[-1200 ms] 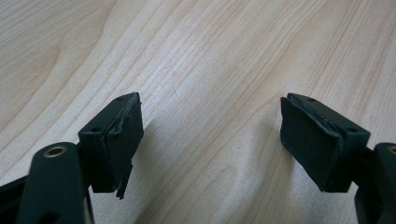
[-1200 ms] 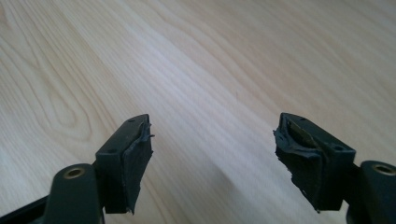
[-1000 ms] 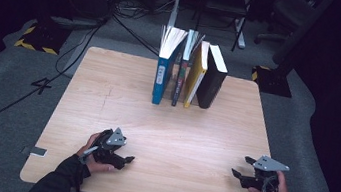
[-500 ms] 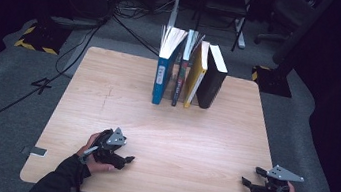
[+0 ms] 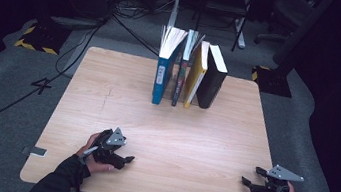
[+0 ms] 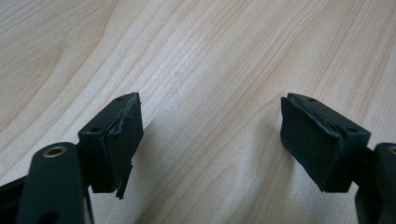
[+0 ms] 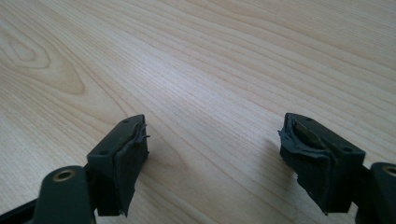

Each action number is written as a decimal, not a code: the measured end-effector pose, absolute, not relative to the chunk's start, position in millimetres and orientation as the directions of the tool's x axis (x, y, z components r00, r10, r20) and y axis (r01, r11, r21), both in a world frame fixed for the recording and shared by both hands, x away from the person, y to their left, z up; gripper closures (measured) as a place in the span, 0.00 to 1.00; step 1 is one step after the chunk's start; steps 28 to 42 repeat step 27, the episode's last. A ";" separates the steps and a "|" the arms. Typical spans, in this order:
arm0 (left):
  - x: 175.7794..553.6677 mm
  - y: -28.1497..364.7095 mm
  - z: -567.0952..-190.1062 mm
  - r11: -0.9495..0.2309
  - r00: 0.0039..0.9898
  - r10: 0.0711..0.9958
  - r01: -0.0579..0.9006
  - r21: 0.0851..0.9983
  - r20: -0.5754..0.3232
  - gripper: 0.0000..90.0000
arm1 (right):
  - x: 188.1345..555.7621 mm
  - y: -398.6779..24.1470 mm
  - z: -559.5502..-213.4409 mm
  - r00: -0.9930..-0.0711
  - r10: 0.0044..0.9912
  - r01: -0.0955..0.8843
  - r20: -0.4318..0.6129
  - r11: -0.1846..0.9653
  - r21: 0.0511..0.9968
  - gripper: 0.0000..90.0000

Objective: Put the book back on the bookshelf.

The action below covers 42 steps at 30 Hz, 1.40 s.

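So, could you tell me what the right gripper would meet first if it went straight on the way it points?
Probably nothing: the right gripper, jaws open, points left across the bare light wooden table, towards the left gripper far off.

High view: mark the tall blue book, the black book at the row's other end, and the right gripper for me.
Tall blue book [image 5: 162, 77], high view, on its blue spine.
Black book [image 5: 212, 84], high view, on its black cover.
Right gripper [image 5: 246, 181], high view, between its open jaw tips, over the wooden table's near edge.
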State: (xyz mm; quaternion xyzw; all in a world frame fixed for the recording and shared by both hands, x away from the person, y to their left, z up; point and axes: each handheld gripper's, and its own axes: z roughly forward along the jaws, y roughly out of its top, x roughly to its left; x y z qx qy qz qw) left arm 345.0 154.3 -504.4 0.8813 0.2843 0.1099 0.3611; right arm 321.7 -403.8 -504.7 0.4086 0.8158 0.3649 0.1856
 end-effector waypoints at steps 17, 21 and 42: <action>346.9 154.7 -504.4 -0.582 0.821 0.570 0.418 0.697 -0.017 0.23 | 322.2 -403.7 -504.7 -0.595 0.804 0.532 -0.004 0.398 0.747 0.26; 347.4 154.8 -504.4 -0.583 0.823 0.567 0.416 0.697 -0.017 0.23 | 322.2 -403.6 -504.7 -0.595 0.804 0.533 -0.004 0.398 0.747 0.26; 347.4 154.8 -504.4 -0.583 0.823 0.568 0.417 0.698 -0.017 0.23 | 322.5 -403.6 -504.7 -0.595 0.803 0.532 -0.004 0.398 0.747 0.26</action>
